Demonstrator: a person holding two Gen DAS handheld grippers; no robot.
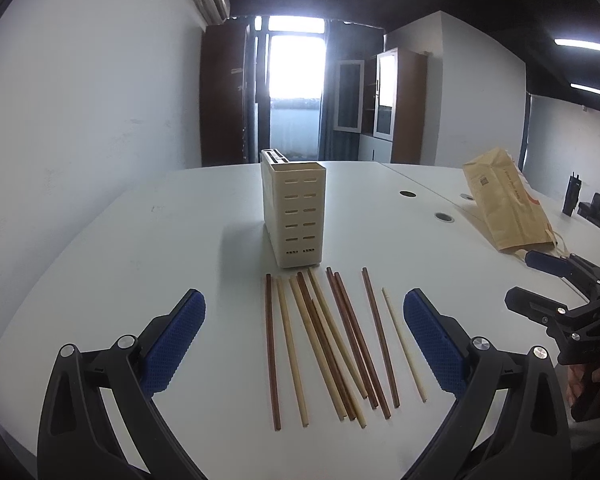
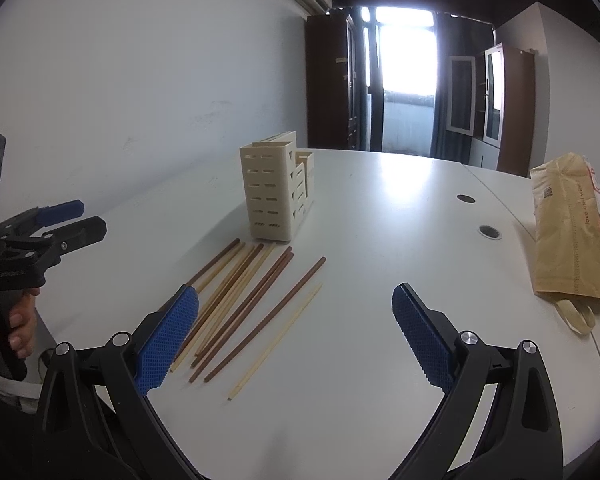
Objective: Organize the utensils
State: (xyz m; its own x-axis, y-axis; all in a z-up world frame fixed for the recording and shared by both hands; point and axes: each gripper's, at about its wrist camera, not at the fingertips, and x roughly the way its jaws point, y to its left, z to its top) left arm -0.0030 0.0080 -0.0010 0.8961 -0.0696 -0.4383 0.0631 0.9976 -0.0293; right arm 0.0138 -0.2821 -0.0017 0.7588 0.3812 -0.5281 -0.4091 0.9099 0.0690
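Slim wooden chopsticks (image 1: 332,344) (dark and pale) before slotted cream holder (image 1: 294,212).

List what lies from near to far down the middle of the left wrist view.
Left hand-held gripper, open → chopsticks flat on the white table → cream slotted utensil holder standing upright → bright doorway at the far wall.
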